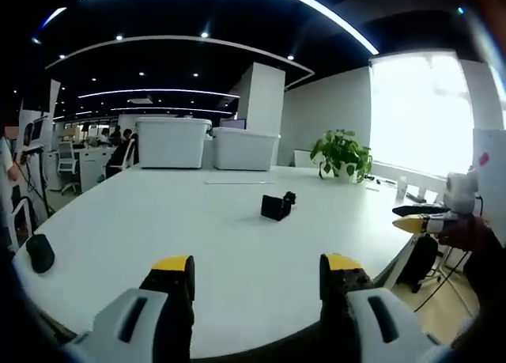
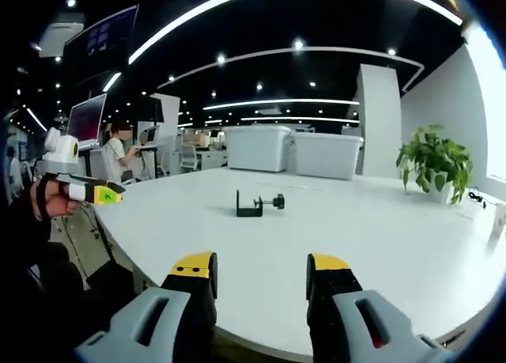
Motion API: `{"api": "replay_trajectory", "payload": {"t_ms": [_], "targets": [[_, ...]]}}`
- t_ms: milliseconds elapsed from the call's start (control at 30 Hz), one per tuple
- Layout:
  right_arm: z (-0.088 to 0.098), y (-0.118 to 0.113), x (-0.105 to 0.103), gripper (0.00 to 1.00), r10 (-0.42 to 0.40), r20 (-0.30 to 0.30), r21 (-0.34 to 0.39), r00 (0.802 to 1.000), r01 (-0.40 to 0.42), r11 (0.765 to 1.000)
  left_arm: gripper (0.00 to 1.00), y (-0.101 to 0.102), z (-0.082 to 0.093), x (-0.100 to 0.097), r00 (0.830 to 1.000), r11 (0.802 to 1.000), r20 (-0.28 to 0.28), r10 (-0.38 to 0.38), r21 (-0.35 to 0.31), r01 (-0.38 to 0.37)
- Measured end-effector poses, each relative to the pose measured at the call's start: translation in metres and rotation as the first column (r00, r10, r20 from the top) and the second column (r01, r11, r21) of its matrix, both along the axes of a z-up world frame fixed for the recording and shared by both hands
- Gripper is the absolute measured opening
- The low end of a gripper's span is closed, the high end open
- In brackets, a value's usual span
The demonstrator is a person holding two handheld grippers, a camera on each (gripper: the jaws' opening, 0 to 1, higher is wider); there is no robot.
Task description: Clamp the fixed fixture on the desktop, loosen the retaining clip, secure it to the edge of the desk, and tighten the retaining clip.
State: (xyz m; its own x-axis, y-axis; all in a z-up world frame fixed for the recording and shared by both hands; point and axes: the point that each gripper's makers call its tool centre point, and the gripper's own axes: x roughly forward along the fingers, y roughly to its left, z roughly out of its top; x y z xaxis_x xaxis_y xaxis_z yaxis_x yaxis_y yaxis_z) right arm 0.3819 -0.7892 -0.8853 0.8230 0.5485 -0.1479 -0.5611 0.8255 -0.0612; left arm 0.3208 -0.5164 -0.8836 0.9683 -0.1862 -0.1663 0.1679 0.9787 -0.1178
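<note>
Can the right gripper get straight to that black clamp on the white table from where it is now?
Probably yes. The right gripper is open and pointed at the black clamp, which stands alone on the white table. Only bare tabletop lies between them; the plant and bins sit well behind it.

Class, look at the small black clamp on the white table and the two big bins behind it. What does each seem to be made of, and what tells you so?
Clamp: probably metal with a matte black coating; thin, rigid C-shaped frame with a screw rod, no shine.
Bins: likely plastic, white and slightly translucent; smooth moulded walls with lipped lids.
Table: smooth white, satin top, perhaps laminate; the material underneath cannot be told.
</note>
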Motion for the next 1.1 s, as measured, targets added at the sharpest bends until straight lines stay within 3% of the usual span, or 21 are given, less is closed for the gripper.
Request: {"api": "replay_trajectory", "payload": {"t_ms": [400, 700, 900, 1100], "targets": [[-0.013, 0.012, 0.051, 0.44, 0.027, -0.016, 0.022, 1.000, -0.026, 0.999, 0.64, -0.010, -0.016, 0.061, 1.000, 1.000, -0.022, 0.004, 0.031, -0.003], [-0.014, 0.024, 0.073, 0.44, 0.030, -0.015, 0.012, 0.999, -0.030, 0.999, 0.63, -0.009, -0.021, 0.082, 1.000, 1.000, -0.022, 0.009, 0.017, -0.009], [-0.012, 0.036, 0.087, 0.44, 0.036, -0.006, 0.000, 0.999, -0.036, 0.999, 0.63, -0.014, -0.011, 0.099, 1.000, 1.000, 0.010, 0.007, 0.023, -0.007], [-0.010, 0.040, 0.102, 0.44, 0.025, 0.005, -0.001, 1.000, -0.025, 1.000, 0.63, -0.032, -0.011, 0.124, 1.000, 1.000, 0.019, -0.005, 0.025, 0.004]]}}
